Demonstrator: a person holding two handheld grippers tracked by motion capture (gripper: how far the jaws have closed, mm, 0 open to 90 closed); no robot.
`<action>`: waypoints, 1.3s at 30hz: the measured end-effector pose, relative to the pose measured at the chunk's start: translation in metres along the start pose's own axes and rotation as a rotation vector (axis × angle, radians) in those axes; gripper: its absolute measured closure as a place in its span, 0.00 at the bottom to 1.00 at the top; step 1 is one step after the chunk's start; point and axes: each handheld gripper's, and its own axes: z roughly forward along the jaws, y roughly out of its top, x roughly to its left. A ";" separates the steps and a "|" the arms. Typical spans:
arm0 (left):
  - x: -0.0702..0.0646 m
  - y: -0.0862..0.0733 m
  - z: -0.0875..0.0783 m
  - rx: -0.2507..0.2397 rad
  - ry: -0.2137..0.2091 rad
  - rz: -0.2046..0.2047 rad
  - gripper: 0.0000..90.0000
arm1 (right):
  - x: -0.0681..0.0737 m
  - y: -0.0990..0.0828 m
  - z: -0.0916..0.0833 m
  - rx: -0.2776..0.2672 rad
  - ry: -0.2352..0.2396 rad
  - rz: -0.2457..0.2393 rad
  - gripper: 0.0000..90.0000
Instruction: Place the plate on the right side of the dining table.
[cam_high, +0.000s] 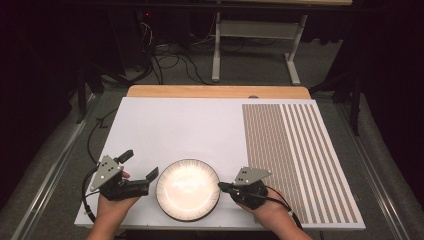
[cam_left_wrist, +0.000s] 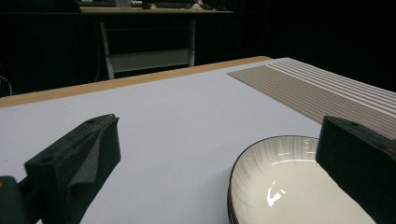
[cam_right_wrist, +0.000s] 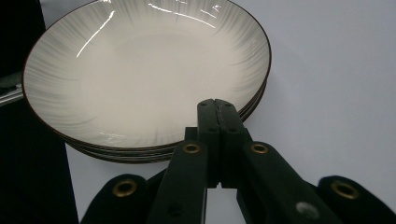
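Note:
A stack of shallow white plates (cam_high: 187, 189) with dark rims and faint grey streaks sits near the front edge of the white tabletop (cam_high: 175, 125). My left gripper (cam_high: 141, 164) rests just left of the stack with its jaws spread wide and nothing between them. In the left gripper view the plates (cam_left_wrist: 285, 186) lie beside the right jaw of that gripper (cam_left_wrist: 217, 154). My right gripper (cam_high: 220, 185) is at the stack's right rim, jaws pressed together. In the right gripper view its shut tips (cam_right_wrist: 218, 105) hover over the near rim of the top plate (cam_right_wrist: 140, 70).
A brown and white striped mat (cam_high: 295, 150) covers the right part of the table. A wooden strip (cam_high: 215, 91) runs along the far edge. Beyond it are cables on the floor and a white table frame (cam_high: 216, 45).

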 end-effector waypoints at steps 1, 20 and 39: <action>0.000 0.000 0.000 0.000 0.000 0.000 0.01 | 0.000 0.000 0.000 0.000 -0.001 -0.001 1.00; 0.003 0.000 -0.002 -0.006 0.002 -0.008 0.01 | 0.006 0.004 0.012 0.020 0.022 -0.008 1.00; 0.005 0.001 -0.006 -0.017 0.006 -0.016 0.01 | 0.010 0.007 0.020 0.031 0.036 -0.009 1.00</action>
